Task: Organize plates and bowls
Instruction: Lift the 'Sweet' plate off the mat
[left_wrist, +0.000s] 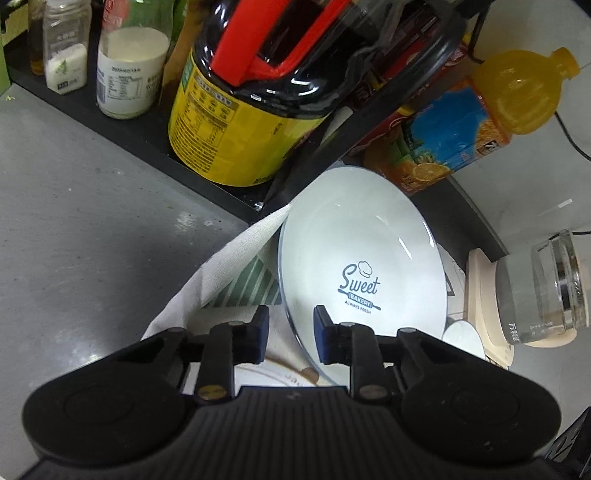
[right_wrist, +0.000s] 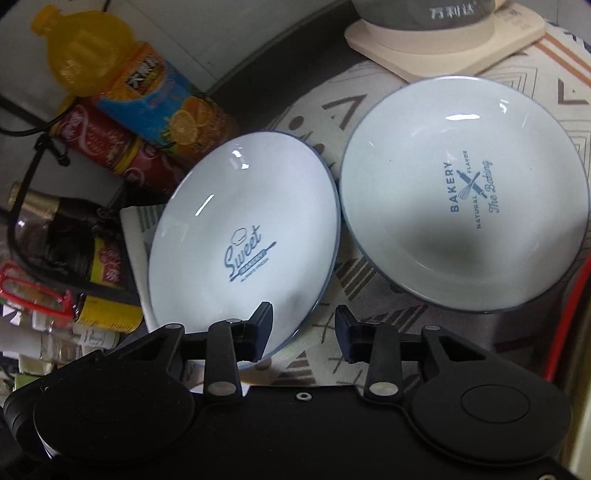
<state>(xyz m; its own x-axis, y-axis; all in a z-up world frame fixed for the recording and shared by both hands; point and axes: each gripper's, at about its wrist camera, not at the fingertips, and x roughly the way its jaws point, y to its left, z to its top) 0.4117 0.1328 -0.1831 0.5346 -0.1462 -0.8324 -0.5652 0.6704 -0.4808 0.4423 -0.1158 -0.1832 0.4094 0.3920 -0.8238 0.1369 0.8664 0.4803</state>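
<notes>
Both grippers angled down at the "Sweet Bakery" plate's rim; nothing clamped.

Left wrist view: left gripper (left_wrist: 291, 334) is pitched steeply downward, jaws narrow, straddling the near rim of the "Sweet Bakery" plate (left_wrist: 364, 251); pads appear apart from it. The plate lies empty on a patterned cloth (left_wrist: 236, 266), logo reading toward the camera.
Right wrist view: right gripper (right_wrist: 304, 332) is likewise tilted down, jaws moderately apart across that plate's (right_wrist: 243, 229) right edge, not pressing. A second "Bakery" plate (right_wrist: 465, 195), also empty, sits just beside it on the right.
</notes>
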